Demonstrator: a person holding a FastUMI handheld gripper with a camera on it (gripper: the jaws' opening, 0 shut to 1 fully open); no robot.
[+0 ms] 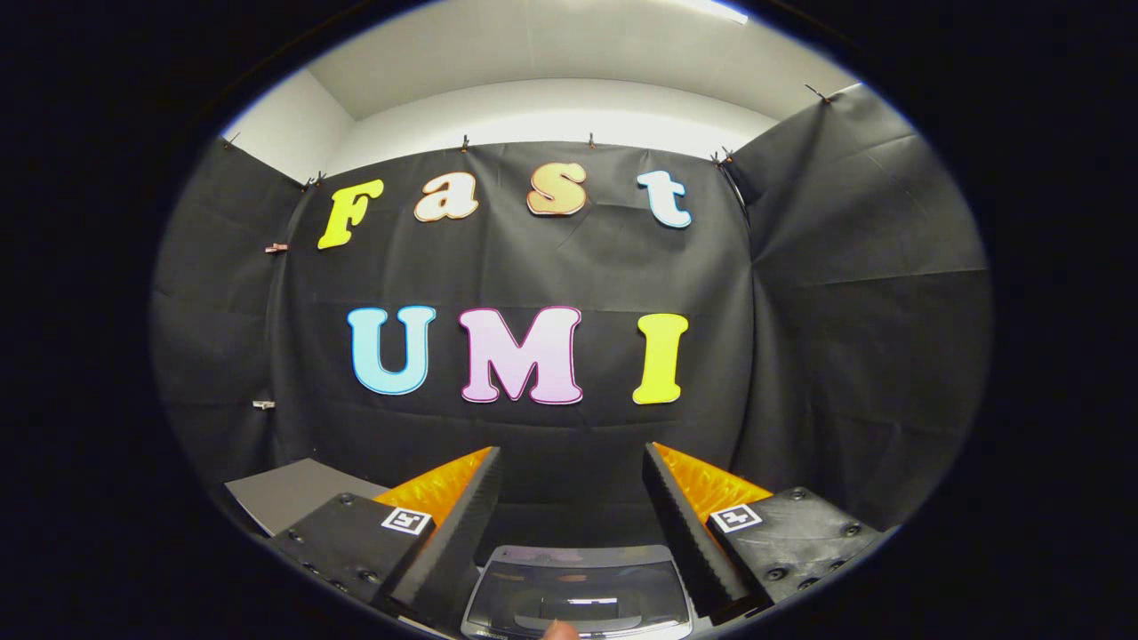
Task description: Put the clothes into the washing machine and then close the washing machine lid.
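**Lid shut beneath raised gripper**

Fingertip (558, 630) nearest, then the washing machine (578, 591) lying between the wide, empty jaws of the gripper (573, 507), its glass lid (578, 600) down. Clothes unseen. Tilt down before moving; black cloth wall (533, 267) beyond.

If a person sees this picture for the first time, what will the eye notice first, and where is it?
First the gripper: its two fingers stand wide apart and hold nothing. Low between them lies the washing machine, its dark glossy lid seemingly shut, with a fingertip at its near edge. Beyond the fingers hangs the black cloth wall.
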